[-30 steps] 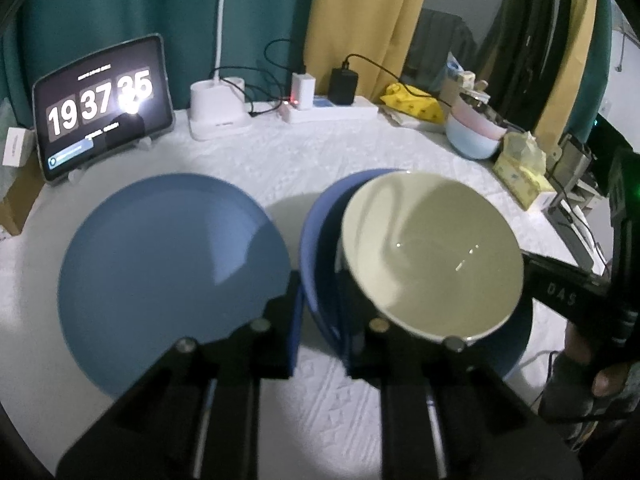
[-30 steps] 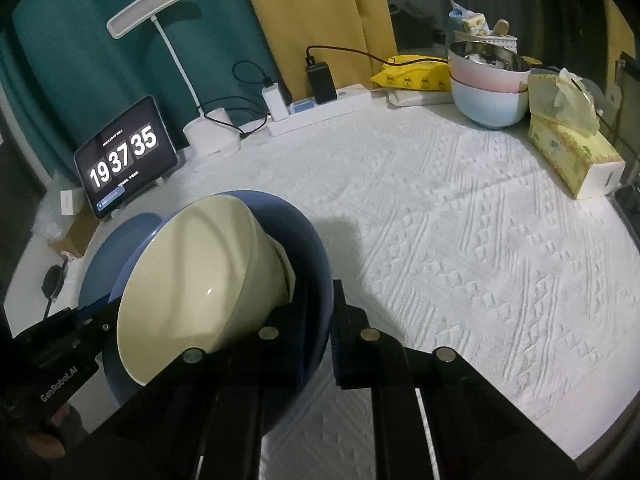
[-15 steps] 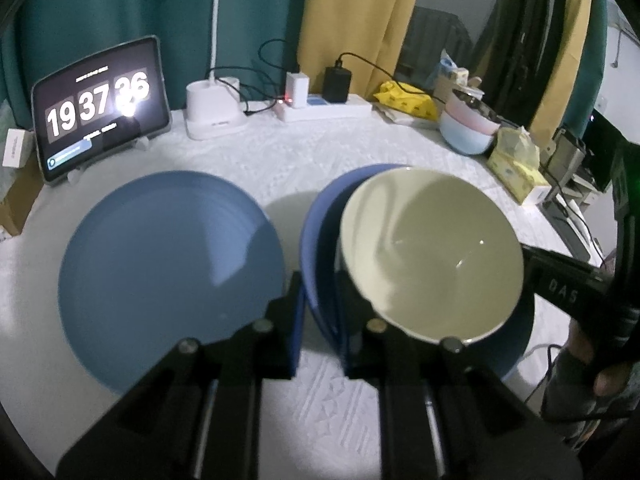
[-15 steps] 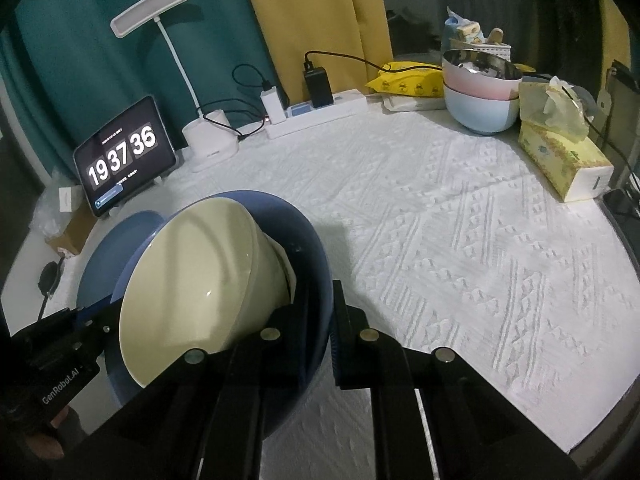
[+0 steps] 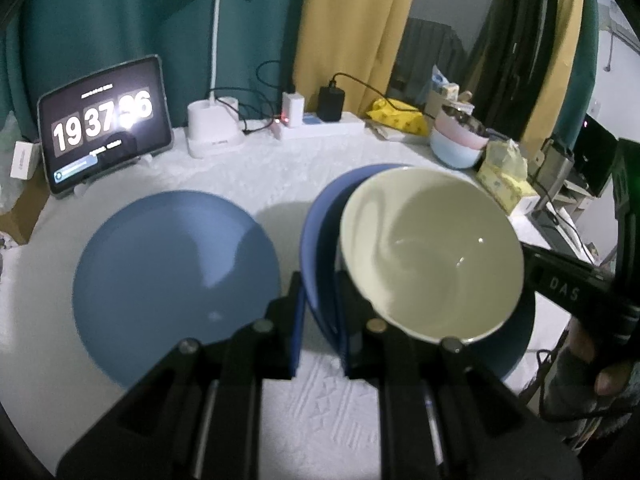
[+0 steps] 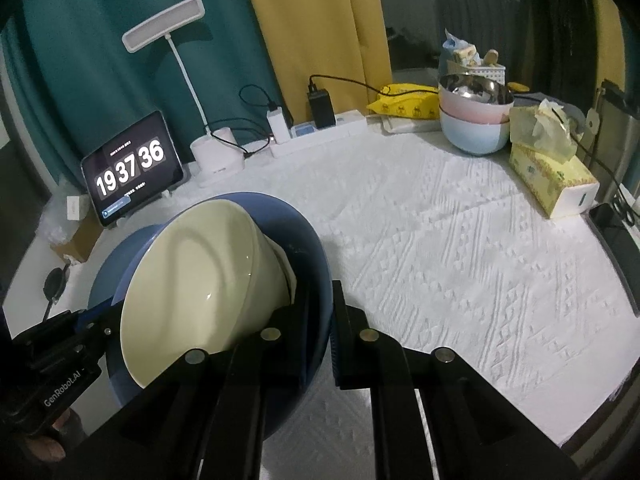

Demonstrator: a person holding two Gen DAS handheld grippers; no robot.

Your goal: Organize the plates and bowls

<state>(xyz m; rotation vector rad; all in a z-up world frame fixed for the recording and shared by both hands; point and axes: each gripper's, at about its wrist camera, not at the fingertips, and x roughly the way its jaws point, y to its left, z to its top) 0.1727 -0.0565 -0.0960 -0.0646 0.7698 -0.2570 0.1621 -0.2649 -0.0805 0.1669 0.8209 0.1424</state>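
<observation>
Two grippers clamp one blue bowl [image 5: 320,240]; cream bowl [image 5: 432,252] rides loose inside.
Left gripper [image 5: 320,312] and right gripper [image 6: 320,320] pinch opposite rims; uneven tilt may slide it out.

Dim room, tablet screen [image 5: 105,124] glare, fisheye-warped dark corners

I count four bowls: one dark blue bowl [image 5: 320,216] with one cream bowl [image 5: 432,252] inside it, plus one pink bowl [image 6: 472,110] stacked on one pale blue bowl [image 6: 474,136]. One flat blue plate [image 5: 176,284]. One tissue box [image 6: 554,182]. One tablet clock [image 6: 130,168]. One desk lamp [image 6: 216,152].
</observation>
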